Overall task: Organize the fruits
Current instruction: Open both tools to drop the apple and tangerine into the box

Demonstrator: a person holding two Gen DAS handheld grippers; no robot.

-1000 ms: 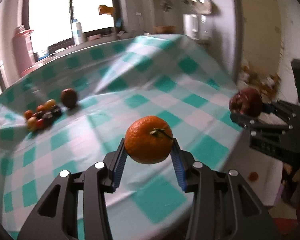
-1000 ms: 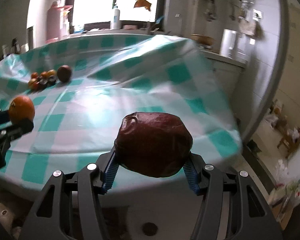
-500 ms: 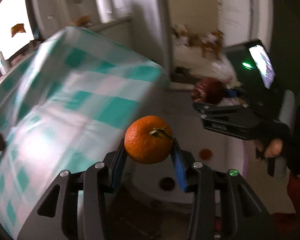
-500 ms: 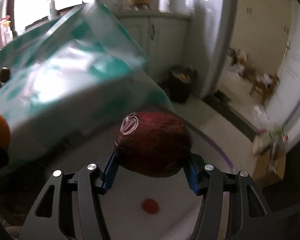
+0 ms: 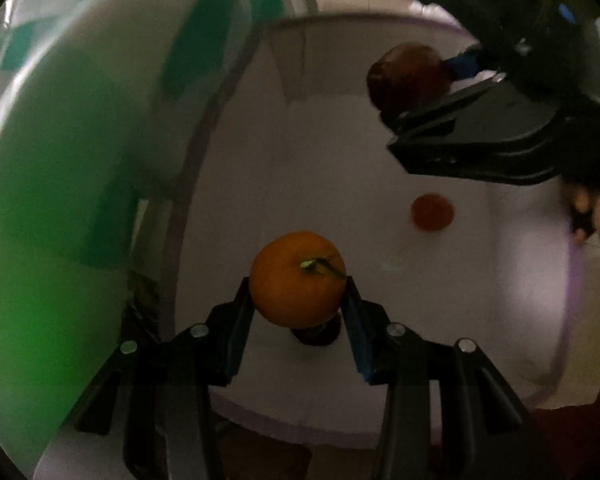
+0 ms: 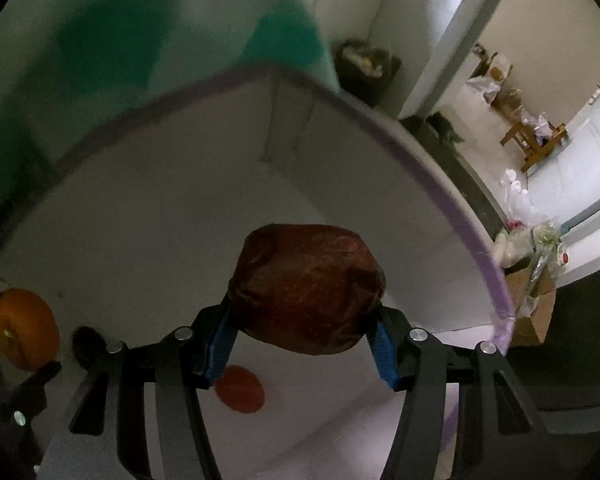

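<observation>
My left gripper [image 5: 298, 322] is shut on an orange mandarin [image 5: 296, 280] with a green stem, held above the inside of a white bin [image 5: 340, 152]. My right gripper [image 6: 304, 350] is shut on a dark red fruit [image 6: 306, 286] in clear wrap, also over the bin [image 6: 160, 208]. The right gripper and its fruit [image 5: 408, 76] show at the upper right of the left wrist view. The mandarin [image 6: 24, 334] shows at the left edge of the right wrist view. A small red fruit [image 5: 432, 212] and a dark fruit [image 5: 316, 334] lie on the bin floor.
The green-checked tablecloth [image 5: 60, 160] hangs beside the bin on the left. The bin has a purple rim [image 6: 460, 208]. Beyond it in the right wrist view are a dark waste bin [image 6: 366, 66], a wooden stool [image 6: 534, 146] and a cardboard box [image 6: 534, 312].
Both grippers have swung away from the table and down over the white bin, each still holding its fruit. The bin now fills both views.
</observation>
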